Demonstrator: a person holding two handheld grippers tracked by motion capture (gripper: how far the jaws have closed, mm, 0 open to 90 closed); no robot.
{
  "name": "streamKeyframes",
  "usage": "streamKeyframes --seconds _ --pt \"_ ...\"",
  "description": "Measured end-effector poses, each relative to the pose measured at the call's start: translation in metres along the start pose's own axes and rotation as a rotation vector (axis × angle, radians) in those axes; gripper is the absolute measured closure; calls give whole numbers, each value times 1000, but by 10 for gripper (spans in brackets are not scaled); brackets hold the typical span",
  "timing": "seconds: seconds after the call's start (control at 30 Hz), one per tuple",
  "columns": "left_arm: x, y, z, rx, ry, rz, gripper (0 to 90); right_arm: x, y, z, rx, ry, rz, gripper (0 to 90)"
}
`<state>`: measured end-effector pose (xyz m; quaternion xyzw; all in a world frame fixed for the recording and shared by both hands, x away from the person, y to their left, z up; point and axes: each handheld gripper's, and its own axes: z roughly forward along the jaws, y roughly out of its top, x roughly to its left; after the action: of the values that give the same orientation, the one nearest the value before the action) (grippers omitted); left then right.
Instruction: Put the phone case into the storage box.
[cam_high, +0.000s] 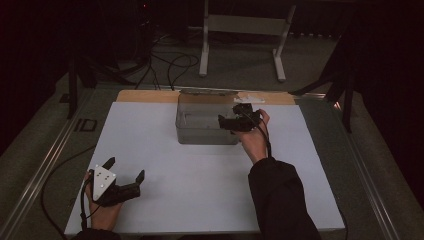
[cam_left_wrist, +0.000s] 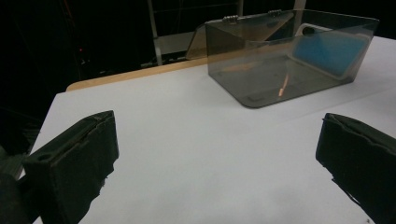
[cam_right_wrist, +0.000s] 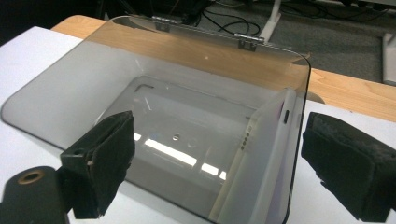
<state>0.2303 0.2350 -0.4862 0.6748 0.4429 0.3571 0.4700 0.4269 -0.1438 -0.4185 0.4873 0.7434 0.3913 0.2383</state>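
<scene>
A smoky clear box (cam_high: 200, 131) stands at the far middle of the white board, its hinged lid (cam_high: 207, 94) tipped back open. A flat case (cam_right_wrist: 266, 154), white from this side and blue (cam_left_wrist: 327, 51) through the box wall (cam_left_wrist: 233, 65), stands on edge against the box's right wall (cam_right_wrist: 299, 135). My right gripper (cam_high: 227, 114) hovers over that right side, open. In the right gripper view (cam_right_wrist: 215, 144) one jaw is over the inside and the other outside the wall, neither touching the case. My left gripper (cam_high: 126, 168) rests open at the near left with nothing between its jaws (cam_left_wrist: 219, 140).
The white board (cam_high: 200, 185) covers most of the table, with a wooden strip (cam_high: 145, 96) along its far edge. Metal rails (cam_high: 45, 165) run down both table sides. Behind the table stand a white frame (cam_high: 245, 25) and cables (cam_high: 170, 65) on the floor.
</scene>
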Motion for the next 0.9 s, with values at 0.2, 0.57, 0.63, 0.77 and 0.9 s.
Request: streamKeyframes --seconds 0.2,0.57,0.63,0.77,0.9 --pt "0 0 0 0 1 -3 2 0 -7 -10 -21 28 -9 97" --pt "1 0 0 3 3 -6 2 0 -17 -30 -51 17 -28 90" --pt "1 0 1 6 3 -7 2 -2 -21 -39 -73 13 -41 83" --pt "1 0 1 9 4 -7 2 -5 -28 -47 -84 21 -39 83" --pt "2 0 0 10 6 -8 2 -8 -35 -53 -99 33 -32 83"
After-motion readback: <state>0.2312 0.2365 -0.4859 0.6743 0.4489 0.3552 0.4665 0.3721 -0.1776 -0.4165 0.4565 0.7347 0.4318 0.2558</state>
